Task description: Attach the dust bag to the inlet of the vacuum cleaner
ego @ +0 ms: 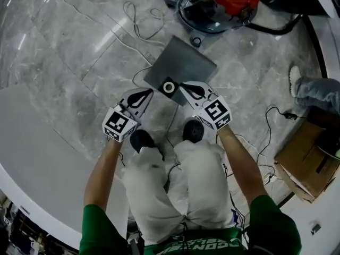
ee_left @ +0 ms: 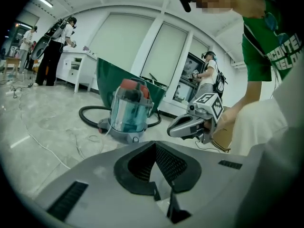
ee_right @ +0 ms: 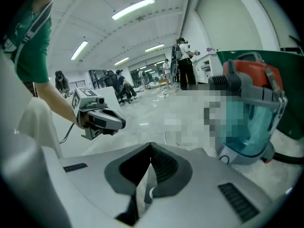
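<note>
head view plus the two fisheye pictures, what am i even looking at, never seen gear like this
There is no robot here. A person in a green shirt holds a hand-held left gripper and right gripper, each with two jaws and a cube of square markers.

The head view comes from a camera on the person's head, looking down at both grippers. The other two pictures come from a camera riding on each gripper, looking along its own jaws. Each also shows the other gripper off to the side.

A flat grey dust bag with a white ring seems to lie on the marble floor, just ahead of the jaw tips. Beyond it stands the red-topped vacuum cleaner, with loose cables around.

Both pairs of jaws are closed at the tips, and neither clearly grips anything.
</note>
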Demonstrator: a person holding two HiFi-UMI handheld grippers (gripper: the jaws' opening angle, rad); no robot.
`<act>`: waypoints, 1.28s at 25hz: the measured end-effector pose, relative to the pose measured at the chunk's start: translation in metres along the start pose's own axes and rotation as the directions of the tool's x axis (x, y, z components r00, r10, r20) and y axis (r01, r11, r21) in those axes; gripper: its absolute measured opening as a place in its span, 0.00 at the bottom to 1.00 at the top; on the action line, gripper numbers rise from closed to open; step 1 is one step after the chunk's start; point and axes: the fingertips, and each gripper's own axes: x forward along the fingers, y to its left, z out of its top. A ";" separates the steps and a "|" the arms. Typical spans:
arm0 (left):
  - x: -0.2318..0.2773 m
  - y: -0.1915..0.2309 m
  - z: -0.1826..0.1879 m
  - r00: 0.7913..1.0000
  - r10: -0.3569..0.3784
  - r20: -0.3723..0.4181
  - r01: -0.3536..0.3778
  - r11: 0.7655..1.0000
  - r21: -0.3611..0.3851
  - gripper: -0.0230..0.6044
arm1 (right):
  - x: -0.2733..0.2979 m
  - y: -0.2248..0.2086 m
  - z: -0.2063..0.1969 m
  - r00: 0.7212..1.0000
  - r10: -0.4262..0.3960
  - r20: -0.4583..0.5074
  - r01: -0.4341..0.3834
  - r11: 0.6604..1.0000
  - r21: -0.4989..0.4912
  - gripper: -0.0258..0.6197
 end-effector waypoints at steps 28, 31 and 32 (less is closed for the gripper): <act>0.097 0.022 -0.242 0.983 -0.163 -0.085 0.172 0.978 0.114 0.04 | 0.115 0.030 -0.227 0.997 -0.076 0.008 0.076 0.972 -0.222 0.06; 0.098 0.020 -0.246 0.980 -0.179 -0.091 0.189 0.976 0.111 0.04 | 0.120 0.036 -0.242 0.997 -0.080 -0.022 0.071 0.960 -0.271 0.06; 0.098 0.020 -0.248 0.979 -0.180 -0.093 0.189 0.976 0.111 0.04 | 0.121 0.037 -0.246 0.996 -0.083 -0.029 0.071 0.956 -0.285 0.06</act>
